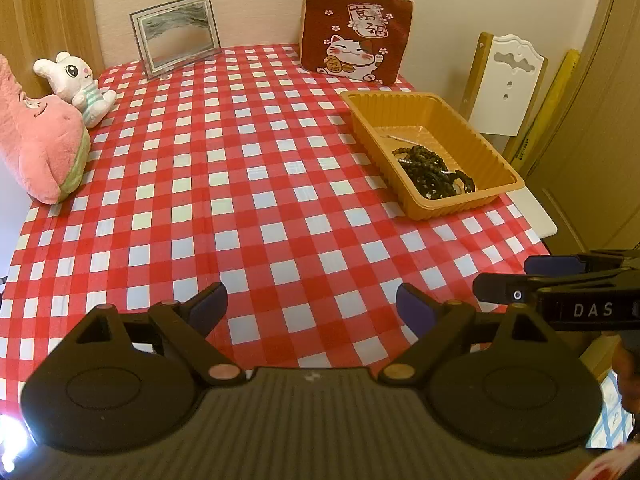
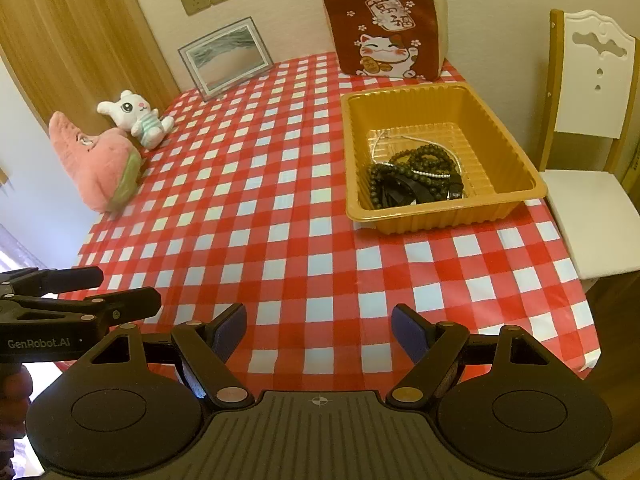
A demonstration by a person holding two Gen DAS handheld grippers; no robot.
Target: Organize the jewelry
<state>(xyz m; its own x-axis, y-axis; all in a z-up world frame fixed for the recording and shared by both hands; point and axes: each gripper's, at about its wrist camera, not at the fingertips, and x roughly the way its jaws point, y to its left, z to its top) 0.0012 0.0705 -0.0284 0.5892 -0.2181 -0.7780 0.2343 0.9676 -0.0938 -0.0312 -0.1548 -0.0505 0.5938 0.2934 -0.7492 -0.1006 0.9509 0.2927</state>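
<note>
An orange plastic tray (image 1: 496,190) (image 2: 516,200) stands at the right side of the red-and-white checked table. Inside it lies a pile of dark bead strings (image 1: 428,166) (image 2: 412,176), with a thin silver chain (image 2: 424,174) among them. My left gripper (image 1: 312,308) hovers open over the near edge of the cloth, nothing between its fingers. My right gripper (image 2: 318,328) is open too, low over the near edge, with the tray ahead and to its right. Each gripper shows in the other's view, the right gripper (image 1: 528,276) at the right edge and the left gripper (image 2: 116,292) at the left edge.
A pink plush (image 1: 40,148) and a white bunny plush (image 1: 78,80) sit at the table's left side. A picture frame (image 1: 176,34) and a red lucky-cat cushion (image 1: 356,32) stand at the back by the wall. A white chair (image 2: 588,92) stands off the right edge.
</note>
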